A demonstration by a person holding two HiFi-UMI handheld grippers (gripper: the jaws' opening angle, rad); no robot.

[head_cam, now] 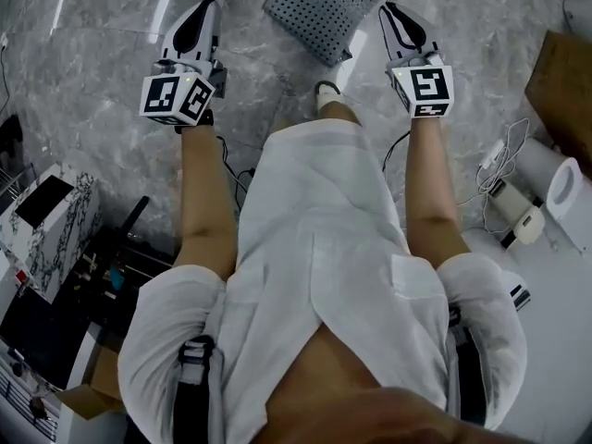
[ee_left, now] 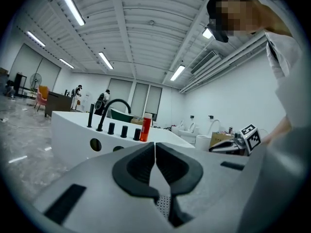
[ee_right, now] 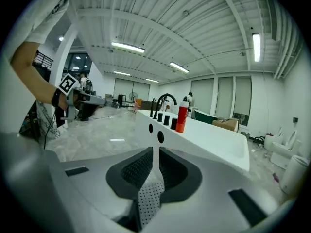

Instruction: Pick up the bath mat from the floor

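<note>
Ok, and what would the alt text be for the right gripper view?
The right gripper, seen close up, is clamped on a strip of perforated bath mat. Beyond stands a white bathtub with black taps and a red bottle on its rim, under a ribbed white ceiling.

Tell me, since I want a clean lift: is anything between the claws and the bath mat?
Nothing visible. Both the left claw and the right claw are already closed on the bath mat, with a strip of its dotted edge pinched in each.
</note>
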